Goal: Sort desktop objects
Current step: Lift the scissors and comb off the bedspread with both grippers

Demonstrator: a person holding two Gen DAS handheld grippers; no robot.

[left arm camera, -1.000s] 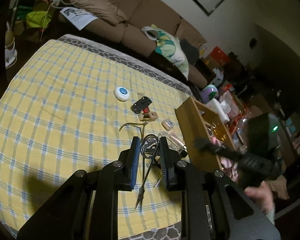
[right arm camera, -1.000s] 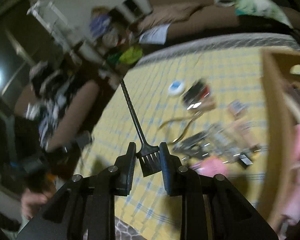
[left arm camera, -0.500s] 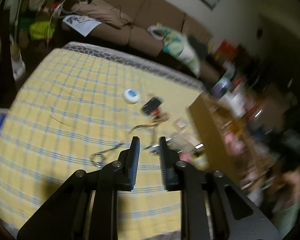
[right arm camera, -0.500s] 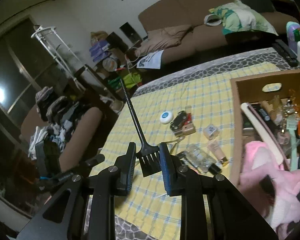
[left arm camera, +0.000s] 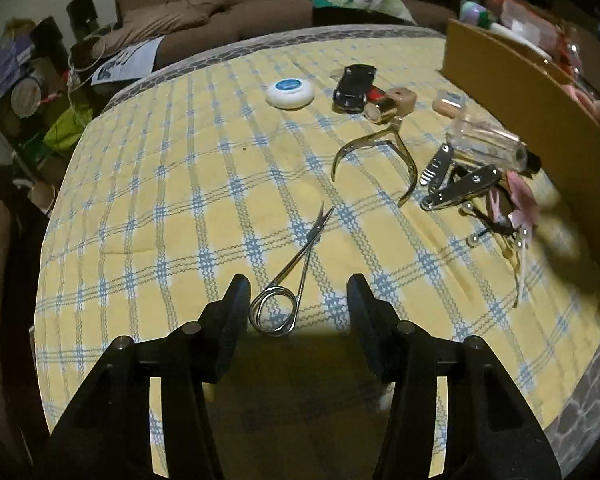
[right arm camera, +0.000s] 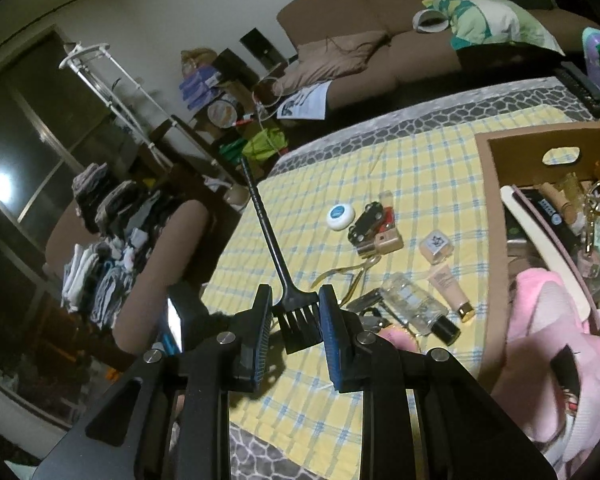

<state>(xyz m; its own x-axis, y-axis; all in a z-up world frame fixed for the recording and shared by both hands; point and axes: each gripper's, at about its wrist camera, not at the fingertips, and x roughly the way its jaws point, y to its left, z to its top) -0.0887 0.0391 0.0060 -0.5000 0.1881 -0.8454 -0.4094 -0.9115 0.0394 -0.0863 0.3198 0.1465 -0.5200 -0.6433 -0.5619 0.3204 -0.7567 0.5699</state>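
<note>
Small silver scissors [left arm camera: 296,256] lie flat on the yellow checked cloth [left arm camera: 172,184], their finger loops between the fingers of my left gripper [left arm camera: 298,300]. That gripper is open and its pads stand clear of the scissors. My right gripper [right arm camera: 296,312] is shut on the toothed head of a black comb brush [right arm camera: 298,320], whose thin handle sticks up and away over the table. A wooden box [right arm camera: 490,208] holding several cosmetics and a pink cloth stands at the right; its side wall [left arm camera: 520,92] also shows in the left wrist view.
Loose on the cloth are a white round tin [left arm camera: 290,92], a black toy car [left arm camera: 354,82], gold nippers [left arm camera: 376,152], a clear bottle [left arm camera: 488,142], steel clippers [left arm camera: 460,186] and a pink hair clip [left arm camera: 518,200]. A brown sofa [right arm camera: 400,40] stands behind the table.
The left gripper let go of the scissors, which now lie on the cloth. It dropped closer to the table with its jaws wider. The right gripper keeps its hold on the comb brush.
</note>
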